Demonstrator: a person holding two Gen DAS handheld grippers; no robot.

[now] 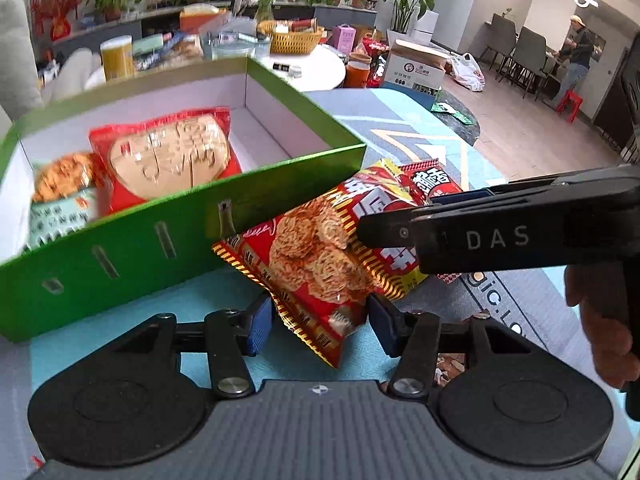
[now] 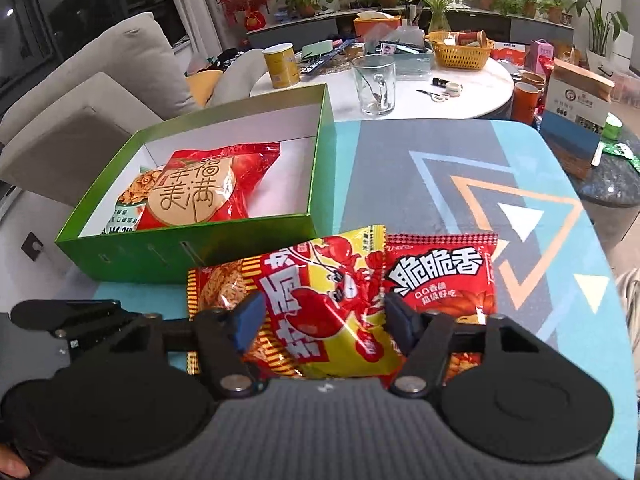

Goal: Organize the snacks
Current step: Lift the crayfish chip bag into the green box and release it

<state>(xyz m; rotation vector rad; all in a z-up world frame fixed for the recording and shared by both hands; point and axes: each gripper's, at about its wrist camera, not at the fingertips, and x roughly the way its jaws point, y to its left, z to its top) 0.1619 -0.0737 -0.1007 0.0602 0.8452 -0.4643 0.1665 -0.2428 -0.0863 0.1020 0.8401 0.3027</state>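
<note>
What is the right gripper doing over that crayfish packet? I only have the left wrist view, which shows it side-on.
Observer: In the right wrist view the right gripper is open, with one finger on either side of the middle of the crayfish packet.
Operator: And the red packet peeking out behind it?
Observer: The red packet lies flat on the mat beside the crayfish packet, on its right, edge to edge. Its front faces up.
Operator: The big packet in the green box is blurred for me.
Observer: Here it is sharp. The big red packet shows a round beige cake with four embossed characters, and it overlaps a smaller packet in the green box.
</note>
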